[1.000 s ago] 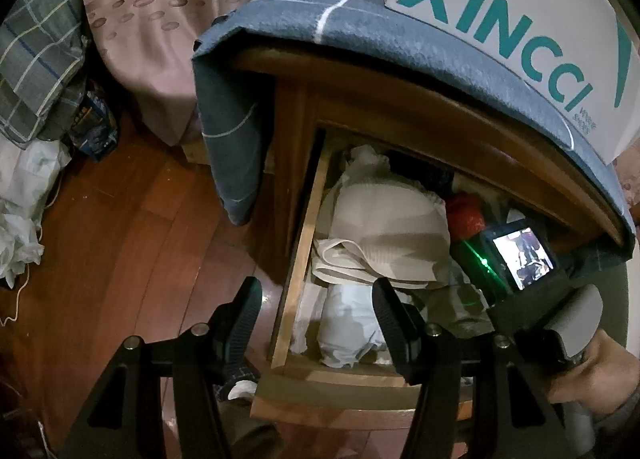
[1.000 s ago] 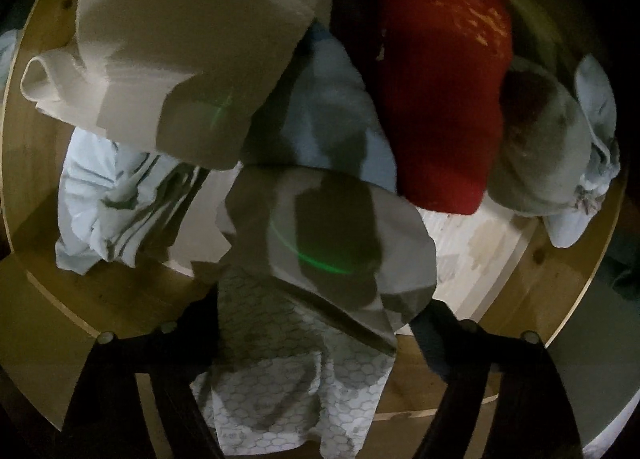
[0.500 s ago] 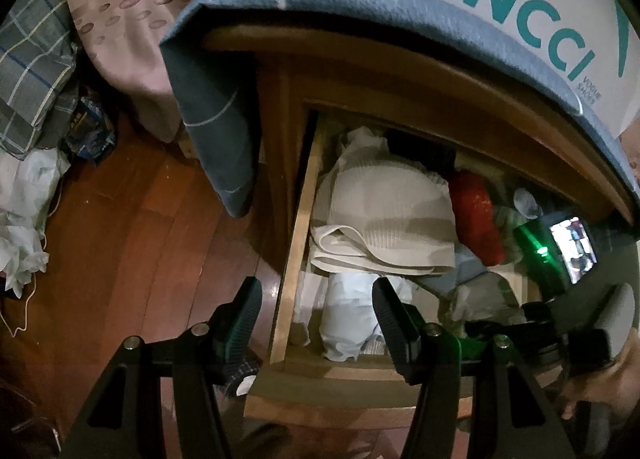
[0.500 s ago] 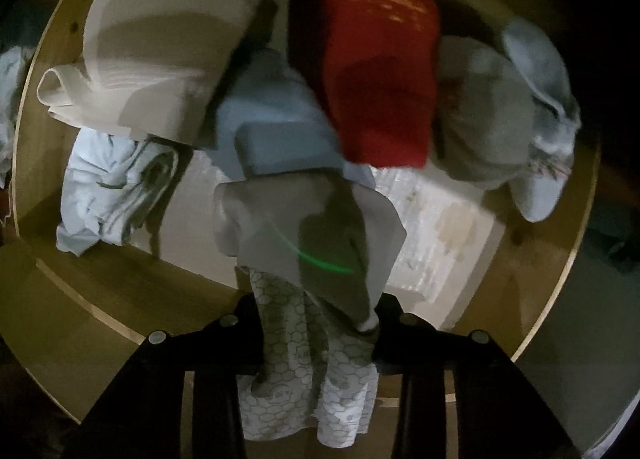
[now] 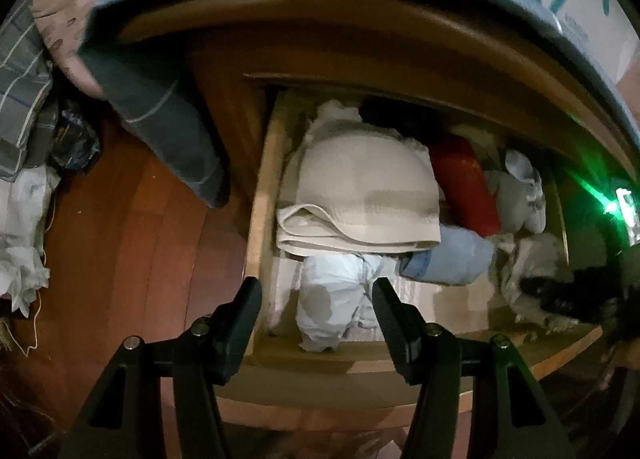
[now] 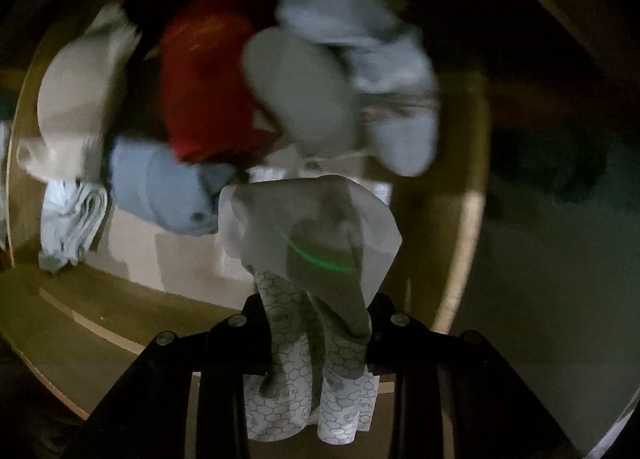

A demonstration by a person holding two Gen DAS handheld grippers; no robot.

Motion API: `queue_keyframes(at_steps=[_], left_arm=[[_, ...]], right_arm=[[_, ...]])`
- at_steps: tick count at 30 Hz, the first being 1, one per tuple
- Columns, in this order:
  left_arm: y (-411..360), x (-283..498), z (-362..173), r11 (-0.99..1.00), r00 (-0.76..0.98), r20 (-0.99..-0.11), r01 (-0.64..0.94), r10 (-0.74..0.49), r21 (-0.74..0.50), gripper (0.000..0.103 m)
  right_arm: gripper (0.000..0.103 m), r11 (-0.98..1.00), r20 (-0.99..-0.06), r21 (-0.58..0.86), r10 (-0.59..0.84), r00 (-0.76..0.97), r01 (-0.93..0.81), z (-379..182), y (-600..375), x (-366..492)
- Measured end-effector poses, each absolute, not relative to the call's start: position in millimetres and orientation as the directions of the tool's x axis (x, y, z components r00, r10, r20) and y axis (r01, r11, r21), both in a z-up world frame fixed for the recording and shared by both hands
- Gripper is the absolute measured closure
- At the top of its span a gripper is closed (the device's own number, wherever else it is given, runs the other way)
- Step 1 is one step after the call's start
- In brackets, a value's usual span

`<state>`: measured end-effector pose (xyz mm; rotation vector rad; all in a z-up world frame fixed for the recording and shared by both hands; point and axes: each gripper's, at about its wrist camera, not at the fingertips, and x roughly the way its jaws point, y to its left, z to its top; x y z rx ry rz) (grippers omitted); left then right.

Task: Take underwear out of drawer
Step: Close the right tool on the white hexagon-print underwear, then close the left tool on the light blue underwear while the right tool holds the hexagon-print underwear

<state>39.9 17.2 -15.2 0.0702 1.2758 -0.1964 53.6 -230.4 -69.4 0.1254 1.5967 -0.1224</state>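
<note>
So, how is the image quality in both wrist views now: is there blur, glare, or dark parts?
Right wrist view: dim, the clothes in the drawer are smeared by motion blur, while the honeycomb-print underwear in the right claw is sharp, with a green light streak across it. Left wrist view: brighter and mostly sharp, green glare at the right edge, strong fisheye bending of the cabinet top.

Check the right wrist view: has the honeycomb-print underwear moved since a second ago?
Yes. The honeycomb-print underwear has come up off the drawer floor toward its front right corner, away from the red garment, pinched in the right gripper, whose jaws just closed.
</note>
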Motion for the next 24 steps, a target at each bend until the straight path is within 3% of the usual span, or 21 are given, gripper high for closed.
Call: queue_keyframes(at_steps=[8, 24], left_arm=[[2, 42, -31, 0.978, 0.203, -0.976, 0.204, -0.082, -0.040, 0.044], [-23, 63, -75, 0.969, 0.024, -0.998, 0.240, -0.060, -0.053, 0.044]], right_arm=[[0.074, 0.961, -0.996, 0.067, 0.051, 0.067, 0.269, -67, -262, 28], [0.074, 0.954, -0.985, 0.147, 0.119, 0.123, 0.261, -87, -293, -20]])
